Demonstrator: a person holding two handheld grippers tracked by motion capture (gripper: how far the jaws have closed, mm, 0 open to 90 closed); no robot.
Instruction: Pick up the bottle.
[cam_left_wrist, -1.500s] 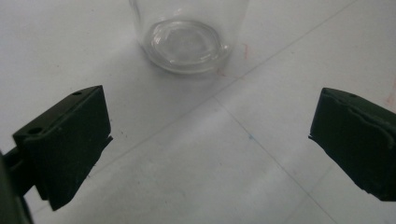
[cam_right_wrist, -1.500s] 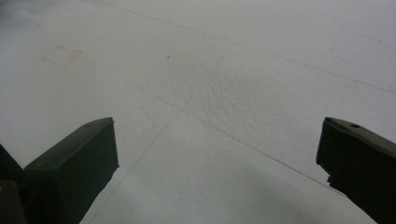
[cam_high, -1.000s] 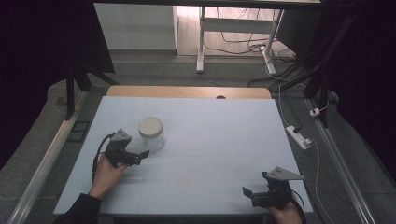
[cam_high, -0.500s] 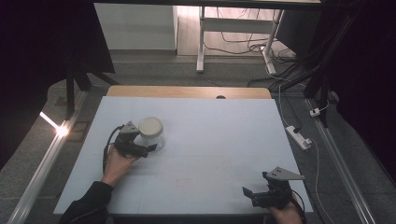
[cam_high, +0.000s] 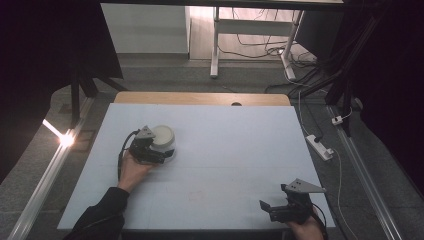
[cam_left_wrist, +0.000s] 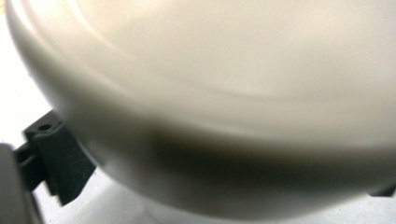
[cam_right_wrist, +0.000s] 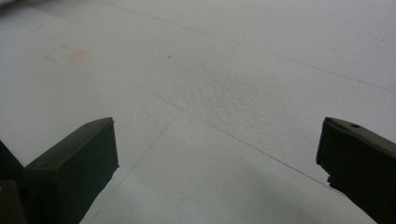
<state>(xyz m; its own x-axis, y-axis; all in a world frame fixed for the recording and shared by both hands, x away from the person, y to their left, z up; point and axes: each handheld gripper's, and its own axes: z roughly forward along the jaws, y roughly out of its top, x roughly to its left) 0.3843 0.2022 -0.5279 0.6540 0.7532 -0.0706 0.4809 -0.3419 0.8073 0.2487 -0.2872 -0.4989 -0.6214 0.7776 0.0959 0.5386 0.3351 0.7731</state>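
In the high view, the left gripper (cam_high: 159, 152) is up against a white-lidded jar (cam_high: 164, 141) on the table (cam_high: 235, 150), the jar just ahead of it. Whether its jaws have closed on the jar cannot be told from here. The right gripper (cam_high: 274, 209) rests well apart from the jar, near the table's front edge, jaws spread and holding nothing. There is one jar, one table, two grippers.

In the left gripper view, the jar's lid (cam_left_wrist: 224, 93) looms blurred and very close, with one jaw beside its lower left; the other jaw is hidden, so the grip stays uncertain. To do this well, the jaws should straddle the jar's body below the lid, centred, and close evenly so it does not tip or slide.

In the right gripper view, the right gripper (cam_right_wrist: 217, 161) stands wide open over bare table (cam_right_wrist: 224, 70).
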